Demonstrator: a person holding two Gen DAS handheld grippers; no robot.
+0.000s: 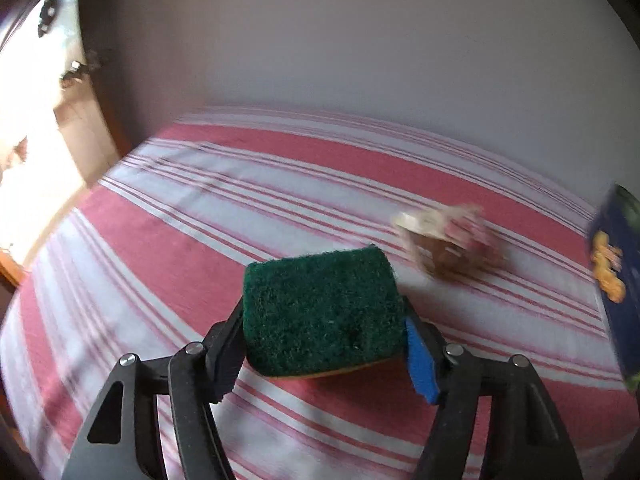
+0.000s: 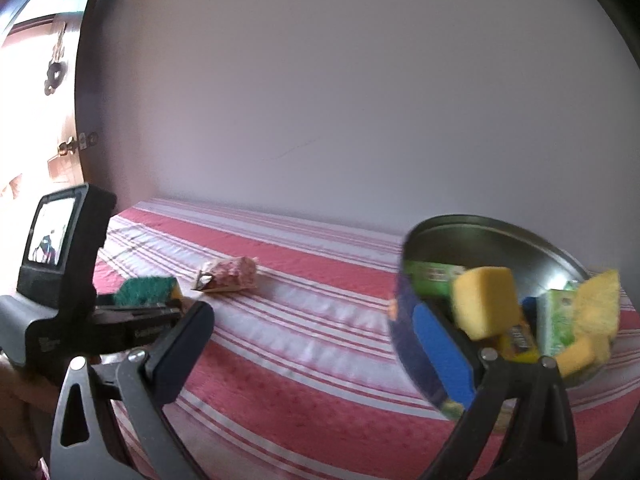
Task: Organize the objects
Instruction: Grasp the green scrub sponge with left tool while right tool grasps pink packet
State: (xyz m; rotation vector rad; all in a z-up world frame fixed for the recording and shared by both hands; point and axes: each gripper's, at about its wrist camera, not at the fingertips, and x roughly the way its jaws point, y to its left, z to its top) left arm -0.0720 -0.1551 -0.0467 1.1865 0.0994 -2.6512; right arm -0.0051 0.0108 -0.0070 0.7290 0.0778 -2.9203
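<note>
A dark green scouring sponge (image 1: 320,312) with a yellow underside sits between the fingers of my left gripper (image 1: 325,336), and both pads press on its sides. It hangs just over the red and white striped bed cover (image 1: 160,260). In the right wrist view the same sponge (image 2: 148,290) shows at the left, in the left gripper (image 2: 160,312). My right gripper (image 2: 310,320) stands wide open with nothing between its fingers. Its blue pad lies in front of the wall of a round blue tin (image 2: 500,244) that holds yellow sponges (image 2: 484,304) and green cartons (image 2: 556,320).
A crumpled snack packet (image 1: 448,240) (image 2: 228,276) lies on the cover beyond the sponge. The tin's blue side (image 1: 616,280) shows at the right edge of the left wrist view. A plain wall backs the bed, and a bright doorway (image 2: 36,120) opens at the left.
</note>
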